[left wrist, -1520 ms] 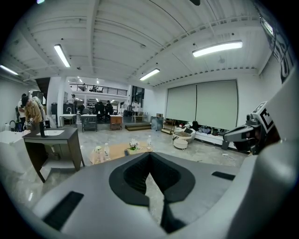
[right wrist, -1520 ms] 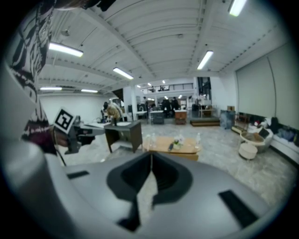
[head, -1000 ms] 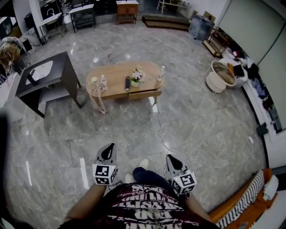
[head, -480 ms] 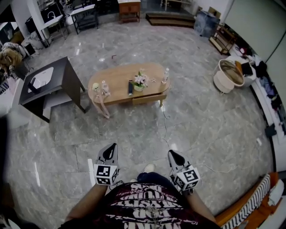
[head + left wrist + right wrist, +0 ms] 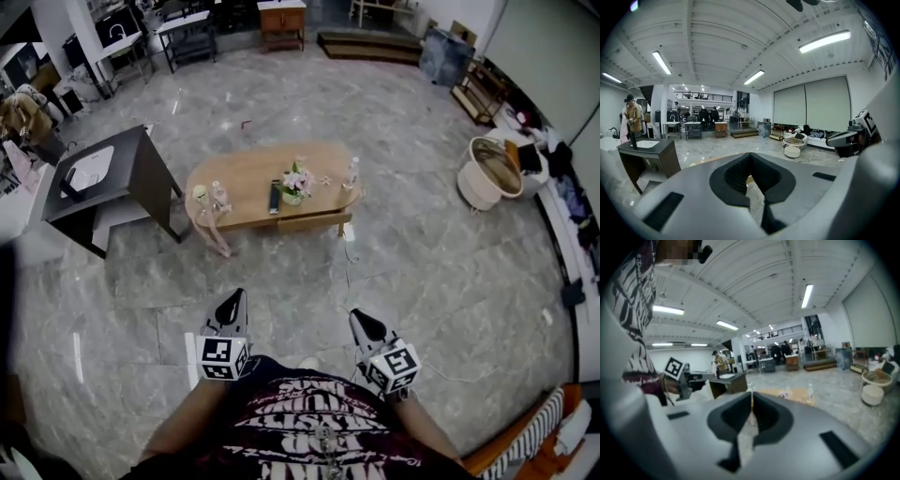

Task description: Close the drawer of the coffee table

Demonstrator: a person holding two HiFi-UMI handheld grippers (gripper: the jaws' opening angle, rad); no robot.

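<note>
An oval wooden coffee table (image 5: 248, 167) stands on the marble floor well ahead of me, its drawer (image 5: 314, 221) pulled out a little at the front right. On top are a flower pot (image 5: 293, 184), a remote (image 5: 274, 196) and small bottles. My left gripper (image 5: 234, 302) and right gripper (image 5: 357, 322) are held close to my body, far short of the table, both shut and empty. In the right gripper view the table (image 5: 802, 394) shows just past the shut jaws. The left gripper view catches only a sliver of table (image 5: 749, 179) between its jaws.
A dark desk (image 5: 103, 176) stands left of the table. A round basket (image 5: 490, 172) sits at the right, and a cable (image 5: 349, 272) runs over the floor from the table toward me. A person (image 5: 632, 117) stands by the desk. An orange striped seat (image 5: 525, 436) is at the lower right.
The coffee table has slid lower and nearer in the head view as I walk toward it. Both grippers stay shut, held in front of my body.
</note>
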